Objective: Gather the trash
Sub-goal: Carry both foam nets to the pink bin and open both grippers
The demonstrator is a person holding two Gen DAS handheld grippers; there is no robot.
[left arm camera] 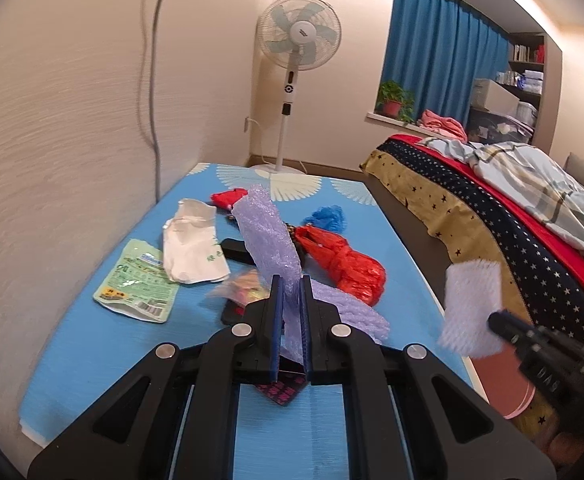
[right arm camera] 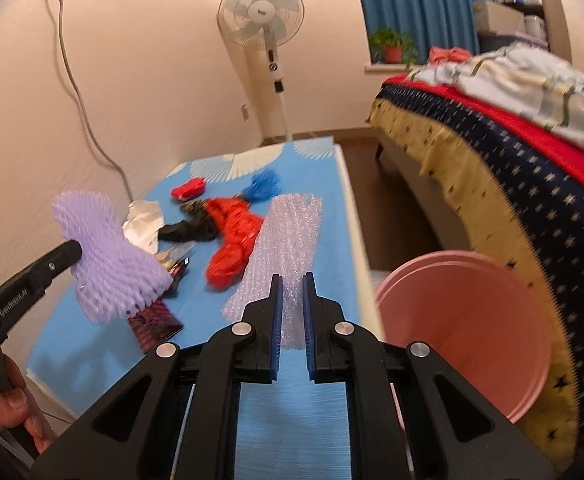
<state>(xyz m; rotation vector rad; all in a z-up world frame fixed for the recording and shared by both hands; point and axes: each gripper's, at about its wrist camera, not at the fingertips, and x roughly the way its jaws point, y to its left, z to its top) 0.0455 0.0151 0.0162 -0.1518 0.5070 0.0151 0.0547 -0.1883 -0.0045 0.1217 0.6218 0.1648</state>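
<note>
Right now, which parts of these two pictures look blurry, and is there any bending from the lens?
Left wrist view: the white foam piece at the right claw is smeared, the wall streaks, and the snack wrapper is soft. Right wrist view: the bed and pink bin are smeared. Both views curve straight lines outward, with dark corners.

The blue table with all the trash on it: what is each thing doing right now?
Left tool: shut on the purple foam net sleeve, lifted off the table.
Right tool: shut on the clear bubble wrap strip, lifted.
Crumpled red plastic bag: lying on the blue table.
White paper bag: lying flat.
Green pouch: lying flat.
Pink plastic bucket: upright beside the table, nothing visible inside.
Standing fan: upright; spinning cannot be told.
</note>
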